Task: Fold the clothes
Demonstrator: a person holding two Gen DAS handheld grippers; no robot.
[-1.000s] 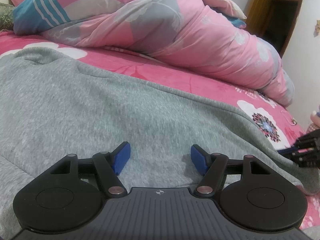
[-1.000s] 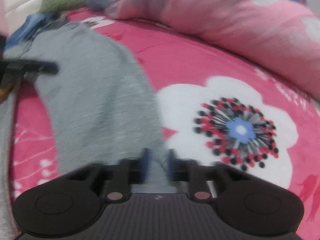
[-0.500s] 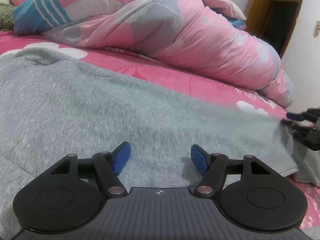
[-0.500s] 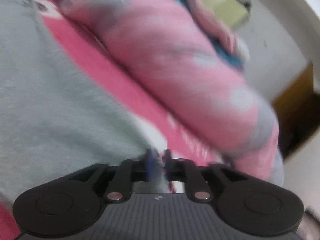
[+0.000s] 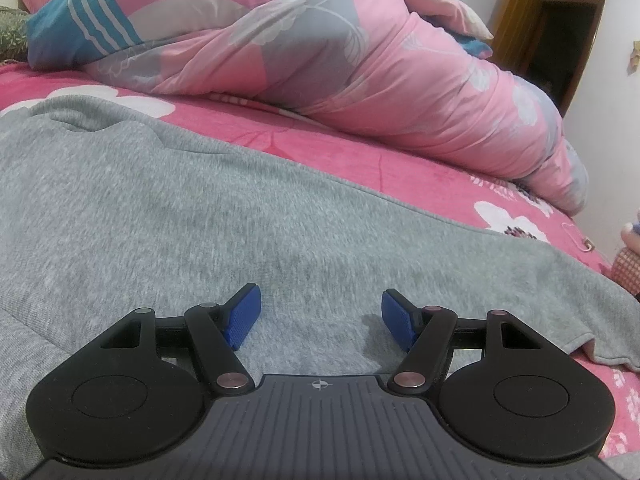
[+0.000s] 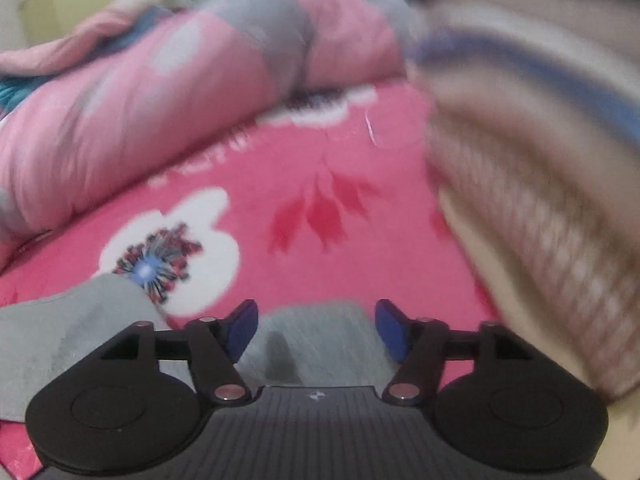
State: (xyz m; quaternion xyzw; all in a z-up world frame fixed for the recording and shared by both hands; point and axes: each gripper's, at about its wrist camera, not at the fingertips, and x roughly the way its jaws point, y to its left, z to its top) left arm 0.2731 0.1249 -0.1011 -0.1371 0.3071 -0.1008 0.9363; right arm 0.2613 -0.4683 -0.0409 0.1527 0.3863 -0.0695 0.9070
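A: Where was the grey garment [image 5: 224,224] at this frame?

B: It lay spread flat across the pink floral bedspread [image 5: 400,168], filling most of the left wrist view. Its far edge ran on a diagonal from upper left to lower right, and a hemmed corner lay at the lower right, on the bedspread.

A: State of the left gripper [image 5: 320,316]?

B: Jaws were wide apart, nothing between them. The blue pads [image 5: 244,316] sat low over the grey fabric; I could not tell whether they touched it.

A: And the right gripper [image 6: 316,330]?

B: Also spread wide and holding nothing. The right wrist view was blurred. A patch of the grey garment [image 6: 324,340] showed between the pads, and more of it lay at the lower left, beside the white flower print [image 6: 188,248] on the bedspread [image 6: 320,184].

A: Anything else recorded?

B: A pink and grey quilt [image 5: 360,80] was heaped along the far side of the bed, apart from the garment. A wooden cabinet [image 5: 552,32] stood at the upper right of the left view. In the right view a large striped, knitted mass [image 6: 540,140] filled the right side, too blurred to identify
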